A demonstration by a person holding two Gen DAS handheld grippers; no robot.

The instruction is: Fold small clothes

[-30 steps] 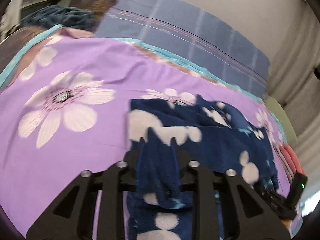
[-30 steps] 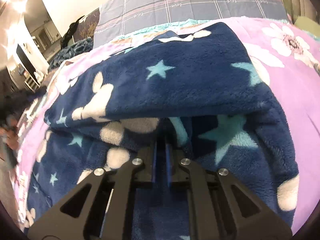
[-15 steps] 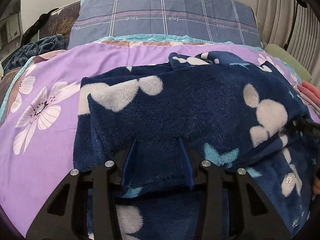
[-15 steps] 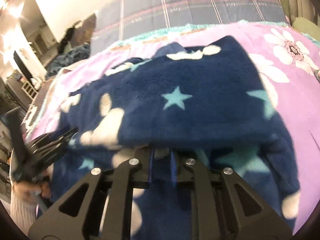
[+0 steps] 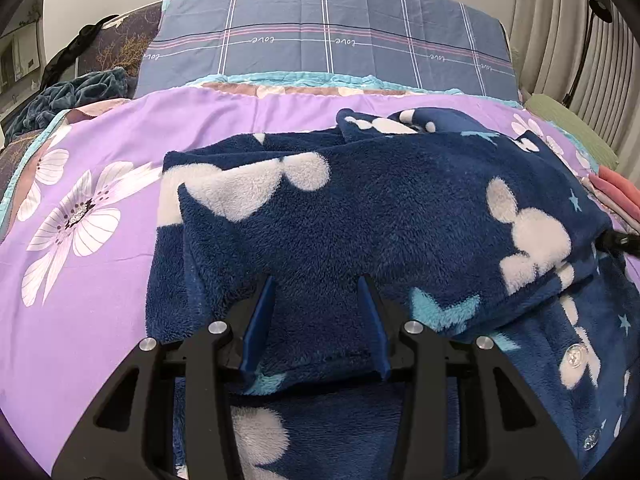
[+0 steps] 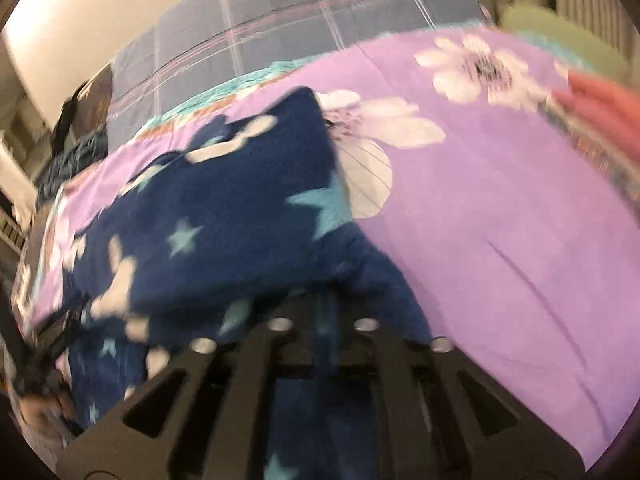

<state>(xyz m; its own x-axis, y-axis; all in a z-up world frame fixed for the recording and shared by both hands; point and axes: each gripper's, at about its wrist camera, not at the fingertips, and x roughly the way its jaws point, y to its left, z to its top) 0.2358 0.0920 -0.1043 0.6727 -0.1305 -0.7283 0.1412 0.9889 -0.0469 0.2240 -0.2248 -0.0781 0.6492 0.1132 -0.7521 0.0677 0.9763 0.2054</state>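
Far left, on the bed: dark teal blanket (image 5: 68, 98) bunched up by the edge, well clear of everything else.
Bedspread: purple sheet with big white flowers (image 5: 100, 216), and the garment lies right on it.
Headboard end: grey-blue plaid pillow (image 5: 328, 40) lying across the top of the bed, just past the purple sheet.
Left hand-held gripper (image 5: 316, 320): open pretty wide, the two blue fingers (image 5: 258, 324) standing apart. The folded fleece edge sits down between them, but the pads aren't pinching it, so it's holding nothing as far as I can see.
The garment: navy fleece top (image 5: 380, 216) with white blobs and light blue stars, middle of the bed, one layer doubled over the lower one. Snap buttons (image 5: 574, 358) show on the bottom layer over to the right.
Right hand-held gripper (image 6: 324, 312): honestly super blurry in its own camera. It's down at the near right corner of the navy fleece top (image 6: 224, 216), with fleece bunched around the fingers, but I can't tell if it's clamped or loose. In the left camera only a black tip pokes in at the fleece's right edge.
Far right: pink folded clothes (image 5: 616, 188) stacked near the bed's edge, beside the fleece but not touching it.
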